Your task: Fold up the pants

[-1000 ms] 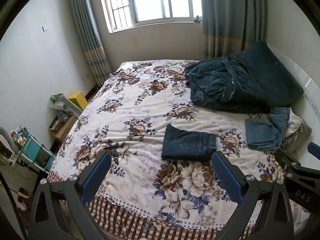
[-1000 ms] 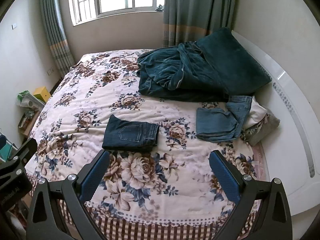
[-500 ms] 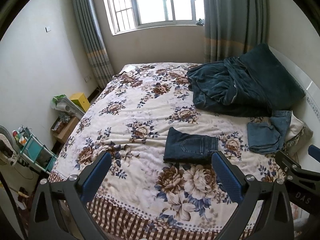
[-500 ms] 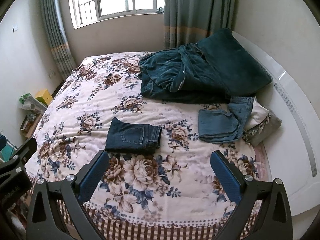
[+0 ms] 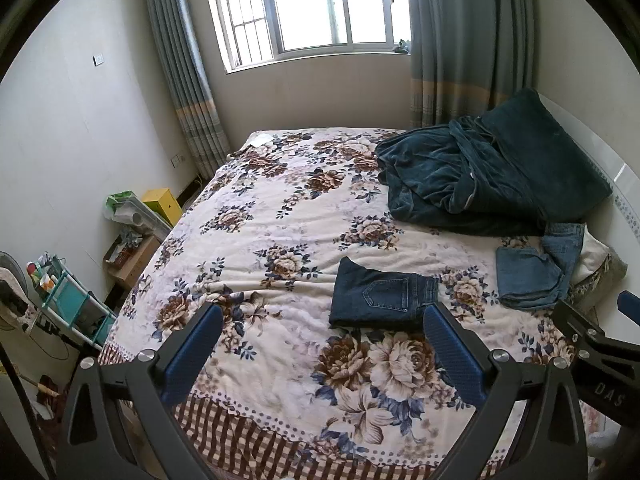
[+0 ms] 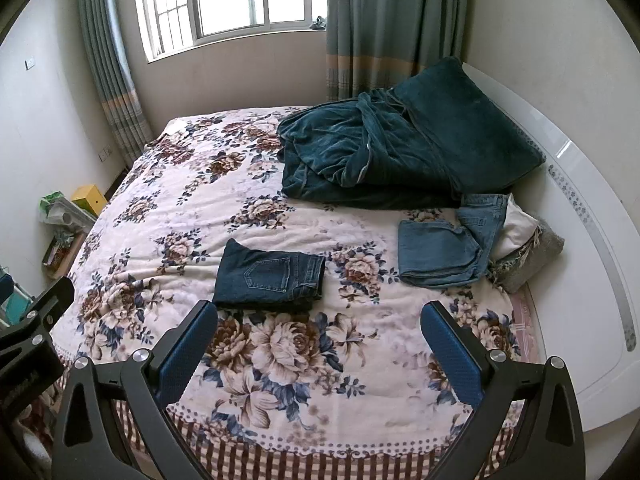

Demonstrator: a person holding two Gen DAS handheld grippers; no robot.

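The near edge of the bed (image 5: pixel 280 216) was cut off behind the tongs in both wrist views, so the checked border of its floral bedspread (image 6: pixel 280 344) showed only in strips. At the right side of the bed, beside the white headboard (image 6: pixel 592 264), a pale cushion (image 6: pixel 518 232) and a grey fringed cloth (image 6: pixel 532 258) were half hidden under lighter blue jeans (image 6: pixel 436 250), whose folding was loose and hard to read. Behind them a dark teal blanket (image 6: pixel 360 160) lay heaped against a teal pillow (image 6: pixel 452 120), its lower folds lost in shadow. Clutter on the floor to the left, including a yellow box (image 5: pixel 162 204) and a teal rack (image 5: pixel 64 296), was too small to make out in detail.

The dark blue folded pants (image 5: pixel 382 294) lay flat near the middle of the bed, back pocket up, in a neat rectangle. The left tongs (image 5: pixel 320 354) were spread wide and held nothing; the pants sat just beyond them, close to their right fingertip in that view. The right tongs (image 6: pixel 320 350) were likewise wide apart and empty, with the pants ahead and toward their left fingertip. Neither touched the pants; both hung above the near edge of the bed
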